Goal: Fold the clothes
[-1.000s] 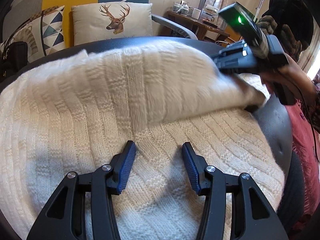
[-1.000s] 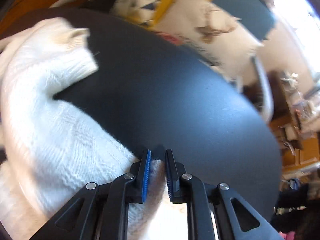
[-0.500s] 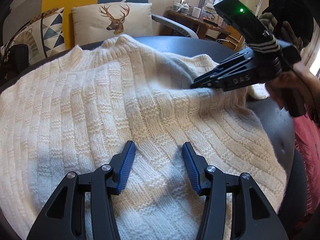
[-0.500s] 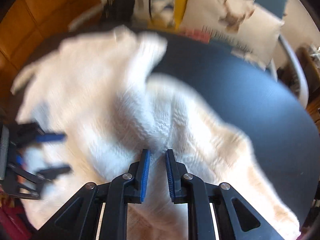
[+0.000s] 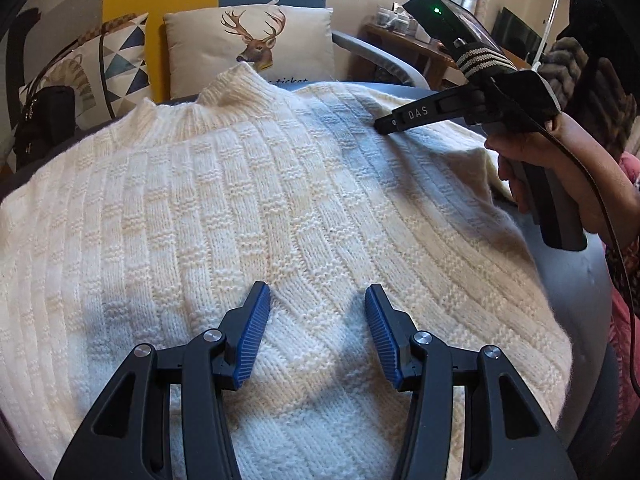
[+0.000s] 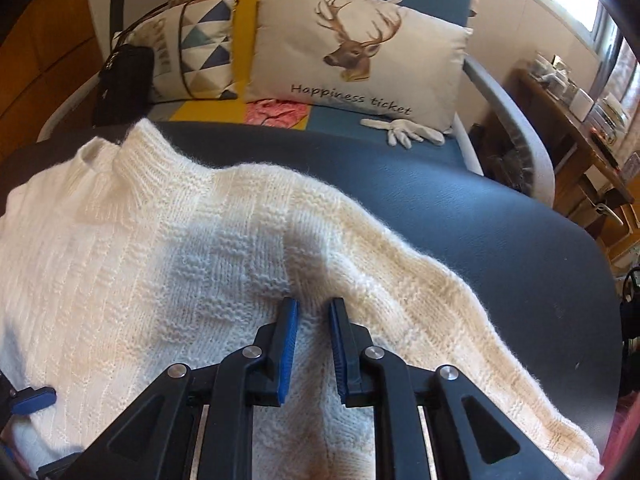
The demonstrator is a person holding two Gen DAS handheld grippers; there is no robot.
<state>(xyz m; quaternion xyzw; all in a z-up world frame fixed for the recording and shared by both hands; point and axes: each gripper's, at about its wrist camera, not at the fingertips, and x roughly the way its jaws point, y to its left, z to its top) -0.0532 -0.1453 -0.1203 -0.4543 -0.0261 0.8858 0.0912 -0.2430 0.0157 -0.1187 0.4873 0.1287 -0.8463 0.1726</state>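
Observation:
A cream knit sweater (image 5: 240, 200) lies spread over the dark round table (image 5: 568, 240), its collar at the far side. My left gripper (image 5: 318, 296) hovers open just above the sweater's near part, with nothing between its blue pads. Over the sweater's right shoulder area, my right gripper (image 5: 384, 124) points down with its tips on the knit. In the right wrist view the right gripper (image 6: 313, 304) is shut on a small ridge of the sweater (image 6: 140, 260), beside the sleeve that runs off to the right. The left gripper's pad (image 6: 36, 398) shows at the lower left.
Bare table (image 6: 480, 240) lies to the right of the sweater. Behind it a sofa holds a deer cushion (image 6: 352, 52), a triangle-print cushion (image 6: 200, 40), a black bag (image 6: 124, 80), a pink cloth (image 6: 276, 112) and a white glove (image 6: 404, 130). A wooden side table (image 6: 580, 128) stands far right.
The right gripper swung the doubled-over part of the sweater back out and lowered it. The sweater now lies flat and spread, collar away. The left gripper barely shifted and stayed open.

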